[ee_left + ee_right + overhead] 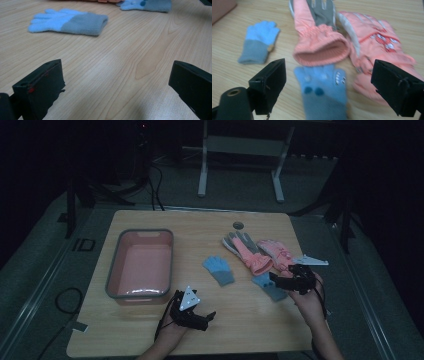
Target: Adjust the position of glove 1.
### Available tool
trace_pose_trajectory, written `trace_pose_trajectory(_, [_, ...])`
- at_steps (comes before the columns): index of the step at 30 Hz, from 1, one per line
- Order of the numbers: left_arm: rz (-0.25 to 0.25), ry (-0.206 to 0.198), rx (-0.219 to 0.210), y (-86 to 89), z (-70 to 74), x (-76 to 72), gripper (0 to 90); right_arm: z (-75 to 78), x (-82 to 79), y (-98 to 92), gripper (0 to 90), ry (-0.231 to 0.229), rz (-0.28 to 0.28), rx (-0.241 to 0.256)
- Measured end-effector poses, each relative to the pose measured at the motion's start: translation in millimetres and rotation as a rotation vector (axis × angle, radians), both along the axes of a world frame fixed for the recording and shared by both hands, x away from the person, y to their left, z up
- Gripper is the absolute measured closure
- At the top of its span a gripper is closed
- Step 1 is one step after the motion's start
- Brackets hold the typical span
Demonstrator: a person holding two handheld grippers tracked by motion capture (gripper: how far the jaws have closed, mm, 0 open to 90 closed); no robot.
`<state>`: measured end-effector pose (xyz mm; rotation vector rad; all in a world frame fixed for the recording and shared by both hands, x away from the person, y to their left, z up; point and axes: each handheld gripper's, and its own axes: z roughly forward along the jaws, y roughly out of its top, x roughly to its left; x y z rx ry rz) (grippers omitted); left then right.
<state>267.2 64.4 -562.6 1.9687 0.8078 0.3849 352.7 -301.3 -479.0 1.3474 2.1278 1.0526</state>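
— Where is the right gripper (281, 281)?

— Low over the near blue glove (322, 87), the one with the dark dots on it. In the right gripper view its jaws stand spread wide, one to each side of the glove, and nothing is pinched between them. Whether they touch the cloth I can't say; that view is a bit blurred.

— And the glove itself?

— Flat on the wooden table (250, 320), towards the right side, its fingertips just at the cuff of a pink and grey glove (317, 32). A second pink glove (382, 42) (this one has a small printed pattern) lies beside that, close to the gripper's outer jaw.

— The other blue glove (218, 269)?

— Alone near the middle of the table, well apart from its mate, between it and the pink tub (141, 265) on the left.

— The left gripper (197, 316)?

— At the near edge, in front of the tub. Jaws wide apart as well, bare wood between them, holding nothing. Its own view looks across the table at the lone blue glove, which lies flat with its fingers to the left there.
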Motion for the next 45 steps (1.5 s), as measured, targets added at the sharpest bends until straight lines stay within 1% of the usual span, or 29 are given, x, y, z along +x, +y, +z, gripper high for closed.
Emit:
trace_pose_trajectory(2, [-0.003, 0.002, 0.003, -0.1, 0.0, 0.0, 0.1, 0.3, 3.4, 5.5, 14.5, -0.002, 0.019, -0.007])
trace_pose_trajectory(4, [-0.003, 0.002, 0.003, -0.1, 0.0, 0.0, 0.1, 0.5, 4.8, 8.4, 14.5, -0.005, 0.025, -0.009])
trace_pose_trajectory(5, [-0.003, 0.003, 0.002, -0.1, 0.0, 0.0, 0.1, 0.6, 7.8, 14.4, 17.1, -0.001, 0.05, -0.011])
trace_pose_trajectory(8, [-0.002, 0.003, 0.001, 0.0, 0.0, 0.0, 0.1, -0.2, 11.0, 22.8, 18.5, 0.002, 0.076, -0.022])
trace_pose_trajectory(12, [-0.003, 0.003, 0.002, 0.0, 0.0, 0.0, 0.1, -0.6, 14.4, 32.8, 20.7, 0.004, 0.109, -0.02])
trace_pose_trajectory(18, [-0.004, 0.003, 0.002, 0.0, 0.0, 0.0, 0.1, -1.0, 19.8, 49.0, 21.8, 0.008, 0.165, -0.019])
trace_pose_trajectory(21, [-0.005, 0.003, 0.002, 0.0, 0.0, 0.1, 0.1, -1.4, 21.2, 54.3, 22.0, 0.009, 0.179, -0.021])
trace_pose_trajectory(23, [-0.005, 0.003, 0.002, 0.0, 0.0, 0.1, 0.1, -2.8, 23.9, 65.1, 22.1, 0.01, 0.21, -0.024])
trace_pose_trajectory(24, [-0.006, 0.003, 0.002, 0.0, 0.0, 0.0, 0.1, -2.8, 23.9, 65.1, 22.1, 0.01, 0.21, -0.024])
trace_pose_trajectory(26, [-0.007, 0.003, 0.002, 0.0, 0.0, 0.1, 0.1, -4.0, 25.7, 71.8, 22.8, 0.013, 0.23, -0.026])
trace_pose_trajectory(28, [-0.007, 0.003, 0.002, 0.0, 0.0, 0.1, 0.1, -6.4, 28.7, 82.3, 23.2, 0.02, 0.258, -0.032])
trace_pose_trajectory(29, [-0.008, 0.002, 0.003, 0.0, 0.0, 0.1, 0.1, -6.4, 28.7, 82.3, 23.2, 0.02, 0.258, -0.032])
trace_pose_trajectory(31, [-0.008, 0.002, 0.002, -0.1, 0.0, 0.0, 0.1, -9.2, 31.7, 92.1, 24.2, 0.029, 0.282, -0.039])
trace_pose_trajectory(32, [-0.008, 0.002, 0.002, -0.1, 0.0, 0.0, 0.1, -9.2, 31.7, 92.1, 24.2, 0.029, 0.282, -0.039])
trace_pose_trajectory(33, [-0.008, 0.002, 0.001, 0.0, 0.0, 0.0, 0.1, -11.6, 33.7, 98.6, 27.5, 0.033, 0.295, -0.048])
trace_pose_trajectory(35, [-0.008, 0.003, 0.0, 0.0, 0.0, 0.1, 0.1, -12.8, 34.6, 101.9, 27.7, 0.037, 0.302, -0.048])
trace_pose_trajectory(36, [-0.009, 0.003, 0.001, 0.0, 0.0, 0.1, 0.1, -15.6, 36.8, 107.8, 29.6, 0.036, 0.319, -0.056])
trace_pose_trajectory(38, [-0.009, 0.003, -0.001, -0.2, -0.1, 0.0, 0.1, -17.1, 38.2, 110.6, 30.2, 0.041, 0.324, -0.061])
trace_pose_trajectory(39, [-0.01, 0.003, -0.002, -0.3, -0.1, 0.0, 0.1, -20.5, 41.1, 115.9, 33.2, 0.042, 0.335, -0.066])
trace_pose_trajectory(40, [-0.01, 0.003, -0.002, -0.3, -0.1, 0.0, 0.1, -20.5, 41.1, 115.9, 33.2, 0.042, 0.335, -0.066])
trace_pose_trajectory(42, [-0.011, 0.002, 0.001, -0.2, 0.0, 0.0, 0.1, -23.8, 43.9, 120.7, 36.4, 0.044, 0.359, -0.071])
trace_pose_trajectory(43, [-0.012, 0.002, 0.001, -0.2, -0.1, 0.0, 0.1, -25.6, 44.8, 123.5, 37.9, 0.035, 0.37, -0.087])
trace_pose_trajectory(44, [-0.012, 0.002, 0.001, -0.2, 0.0, -0.1, 0.1, -29.9, 47.3, 128.9, 41.1, 0.035, 0.399, -0.101])
trace_pose_trajectory(45, [-0.012, 0.002, 0.001, -0.2, 0.0, 0.0, 0.1, -29.9, 47.3, 128.9, 41.1, 0.035, 0.399, -0.101])
